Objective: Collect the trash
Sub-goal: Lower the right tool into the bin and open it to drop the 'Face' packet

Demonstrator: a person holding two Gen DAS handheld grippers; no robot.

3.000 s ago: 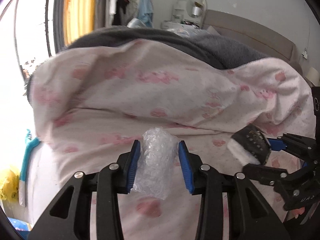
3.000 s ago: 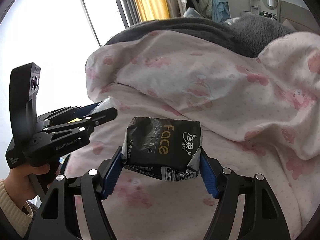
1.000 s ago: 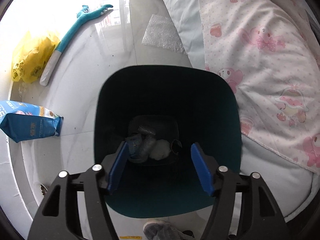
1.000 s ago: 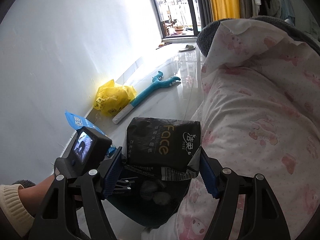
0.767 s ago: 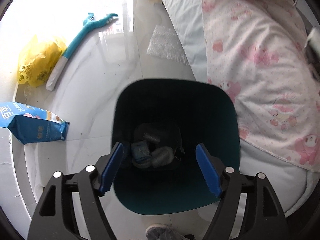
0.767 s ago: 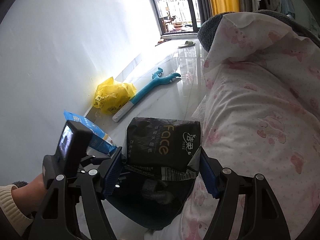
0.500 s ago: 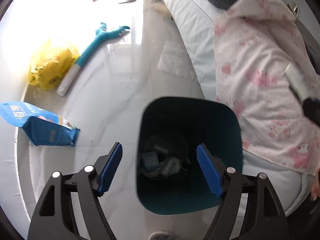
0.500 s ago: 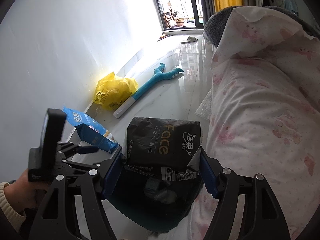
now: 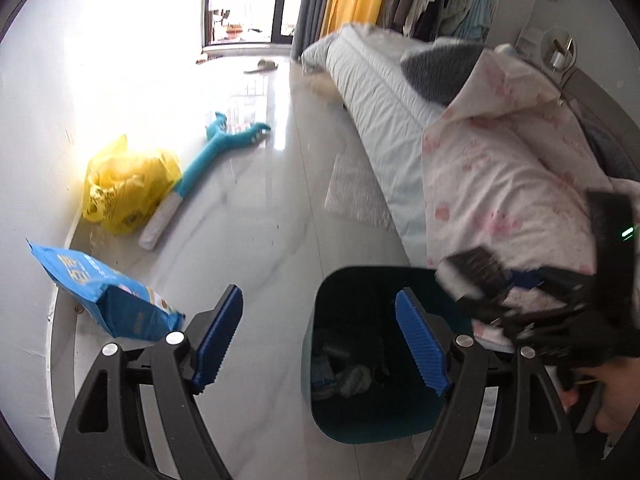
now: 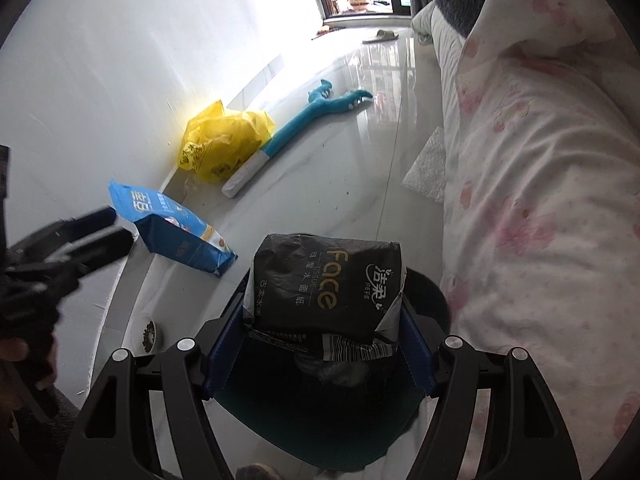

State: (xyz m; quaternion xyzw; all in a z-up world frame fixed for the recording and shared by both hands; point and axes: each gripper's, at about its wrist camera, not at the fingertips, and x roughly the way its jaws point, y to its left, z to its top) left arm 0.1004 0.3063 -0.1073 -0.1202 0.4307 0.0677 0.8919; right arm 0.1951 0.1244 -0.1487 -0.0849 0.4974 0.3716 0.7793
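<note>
Tissue pack [image 10: 326,284], black: clamped in right claw [image 10: 320,344] above teal trash bin [image 10: 304,420]; left claw [image 9: 320,344] empty, jaws just widened.

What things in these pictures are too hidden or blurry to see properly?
- Trash inside the teal bin: left wrist view, dark and partly behind the left gripper; in the right wrist view, under the black tissue pack.
- Right gripper: left wrist view, blurred.
- Small dish contents: right wrist view, too small.

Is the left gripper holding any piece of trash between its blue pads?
No, the left gripper stands open with nothing between its blue pads; only the floor and the teal trash bin show behind them.
</note>
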